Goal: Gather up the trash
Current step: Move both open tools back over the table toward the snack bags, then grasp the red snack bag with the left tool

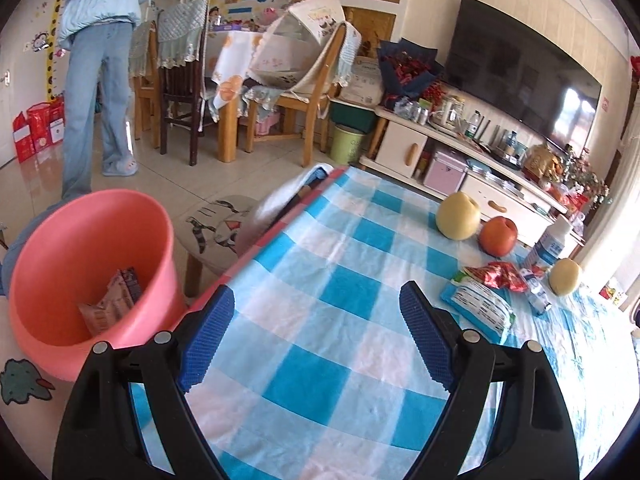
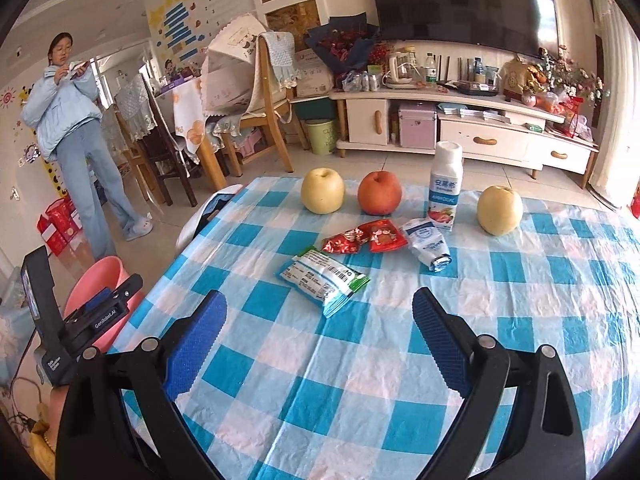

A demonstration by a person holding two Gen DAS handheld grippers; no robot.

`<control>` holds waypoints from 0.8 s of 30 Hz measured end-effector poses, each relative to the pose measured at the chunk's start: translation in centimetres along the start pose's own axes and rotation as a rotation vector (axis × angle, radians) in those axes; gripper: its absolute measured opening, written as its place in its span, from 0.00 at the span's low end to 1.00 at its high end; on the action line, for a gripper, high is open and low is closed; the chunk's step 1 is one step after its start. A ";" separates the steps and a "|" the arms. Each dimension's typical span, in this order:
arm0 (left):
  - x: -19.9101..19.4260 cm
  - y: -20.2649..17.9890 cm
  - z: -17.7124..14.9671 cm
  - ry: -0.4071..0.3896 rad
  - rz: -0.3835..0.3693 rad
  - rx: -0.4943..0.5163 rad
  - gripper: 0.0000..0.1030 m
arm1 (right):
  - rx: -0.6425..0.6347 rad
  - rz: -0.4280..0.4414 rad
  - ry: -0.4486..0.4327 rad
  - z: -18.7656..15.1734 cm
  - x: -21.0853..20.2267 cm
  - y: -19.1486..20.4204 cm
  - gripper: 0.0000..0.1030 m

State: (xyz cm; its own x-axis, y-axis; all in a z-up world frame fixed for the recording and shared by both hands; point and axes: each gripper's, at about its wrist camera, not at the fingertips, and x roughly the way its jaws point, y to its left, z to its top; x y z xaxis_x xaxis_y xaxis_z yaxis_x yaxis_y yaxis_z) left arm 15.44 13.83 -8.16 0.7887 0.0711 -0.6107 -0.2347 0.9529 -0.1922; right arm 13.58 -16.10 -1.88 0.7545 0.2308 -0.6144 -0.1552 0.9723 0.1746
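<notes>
Pink bin holds one wrapper already. Green packet, red wrappers and crushed pouch remain on counter. Both grippers' fingers wide, empty.

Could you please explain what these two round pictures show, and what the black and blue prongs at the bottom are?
A person carries a hand-held gripper in each hand, each with its own fisheye camera looking along two blue-padded fingers. One picture is from the left hand-held gripper, the other from the right hand-held gripper. Both are open and hold nothing. On the checked tablecloth lie trash items: a green-white packet, red wrappers and a crushed pouch. Behind stand three fruits and a bottle. The pink bin beside the table already holds a wrapper.
</notes>
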 end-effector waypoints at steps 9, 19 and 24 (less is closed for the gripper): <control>1.3 -2.7 -0.8 0.057 -0.097 0.000 0.83 | 0.066 -0.078 -0.036 0.9 -1.3 -4.5 0.91; 3.1 -7.8 -2.0 0.120 -0.262 0.096 0.83 | 0.163 -0.152 -0.027 1.6 -1.1 -9.9 0.91; 4.5 -11.5 -2.1 0.111 -0.317 0.189 0.83 | 0.178 -0.205 0.009 1.3 0.0 -12.3 0.91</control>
State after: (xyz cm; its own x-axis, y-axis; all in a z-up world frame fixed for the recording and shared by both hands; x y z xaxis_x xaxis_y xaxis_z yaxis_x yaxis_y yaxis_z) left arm 20.47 2.61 -10.34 0.7368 -0.2586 -0.6247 0.1281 0.9606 -0.2465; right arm 16.32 -28.09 -2.99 0.7527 0.0304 -0.6577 0.1159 0.9772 0.1778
